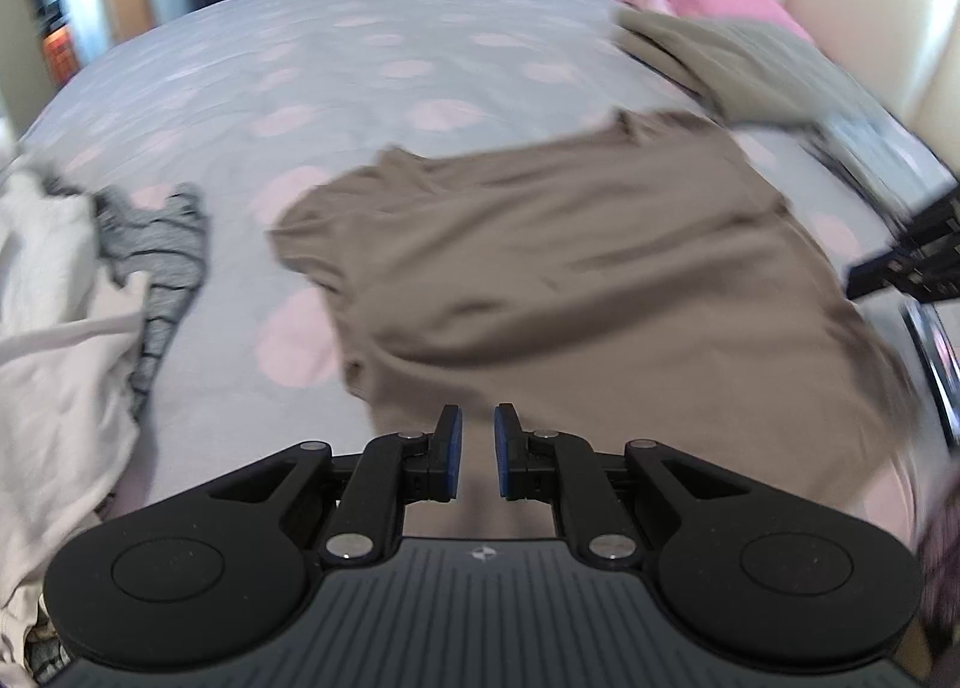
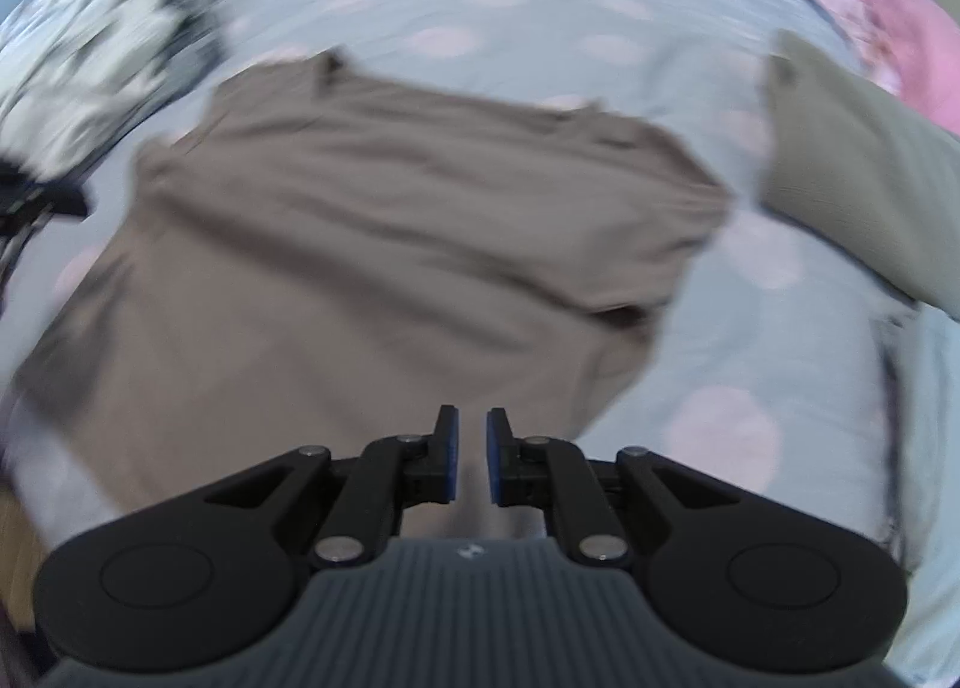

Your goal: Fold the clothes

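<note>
Taupe-brown cotton T-shirt (image 1: pixel 588 262) lies spread on the grey pink-dotted bedsheet (image 1: pixel 360 57), just ahead of both my grippers. My left gripper (image 1: pixel 477 451) and right gripper (image 2: pixel 472 455) are slightly parted, holding nothing. I should pinch both near hem corners evenly. Blur hides the hem beneath my fingers.

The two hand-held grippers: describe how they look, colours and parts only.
The left hand-held gripper and right hand-held gripper look alike: matte black linkage arms, silver pivot pins, two round black discs at the sides, a ribbed grey body with a small white logo, and blue pads inside the fingers. No cables or sleeves show.
</note>
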A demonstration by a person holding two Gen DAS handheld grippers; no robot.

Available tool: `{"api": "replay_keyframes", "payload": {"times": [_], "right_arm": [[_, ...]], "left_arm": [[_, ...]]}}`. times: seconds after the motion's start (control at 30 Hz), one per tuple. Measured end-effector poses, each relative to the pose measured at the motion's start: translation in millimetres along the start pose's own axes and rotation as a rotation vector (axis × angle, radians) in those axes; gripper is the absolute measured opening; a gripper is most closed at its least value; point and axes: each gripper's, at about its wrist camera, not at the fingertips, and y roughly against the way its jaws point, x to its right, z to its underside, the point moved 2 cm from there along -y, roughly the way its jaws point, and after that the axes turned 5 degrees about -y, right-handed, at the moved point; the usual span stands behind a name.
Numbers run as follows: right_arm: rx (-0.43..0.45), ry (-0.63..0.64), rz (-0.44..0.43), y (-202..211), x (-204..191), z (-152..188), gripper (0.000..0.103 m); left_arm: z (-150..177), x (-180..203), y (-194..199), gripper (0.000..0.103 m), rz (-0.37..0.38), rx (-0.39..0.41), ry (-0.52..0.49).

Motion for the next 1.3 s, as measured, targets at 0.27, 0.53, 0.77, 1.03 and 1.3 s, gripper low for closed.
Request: {"api": "replay_keyframes", "payload": {"times": [0.27, 0.53, 0.77, 1.03, 1.3], "right_arm": [[-0.064, 0.286, -0.049, 2.8, -49.4, 43.3, 0.013], [-0.131, 0.554, -0.065, 3.6, -85.8, 88.5, 0.033], [-0.164, 0.814, 0.146, -3.8, -105.0, 129.8, 0.037], [-0.128, 1.088, 0.377, -25.6, -128.8, 174.7, 0.036], [-0.040, 1.200, 0.436, -34.3, -127.7, 189.5, 0.032]], "left_arm": [[37.0, 48.9, 4.7, 0.014, 0.126, -0.101, -0.270], [85.5, 88.3, 1.2, 0.026, 0.107, -0.191, -0.533], [117.4, 102.9, -4.5, 0.026, -0.063, -0.178, -0.770], [135.8, 117.6, -12.4, 0.026, -0.165, -0.133, -0.930], [134.3, 118.1, -22.1, 0.012, -0.195, -0.107, -0.926]]}}
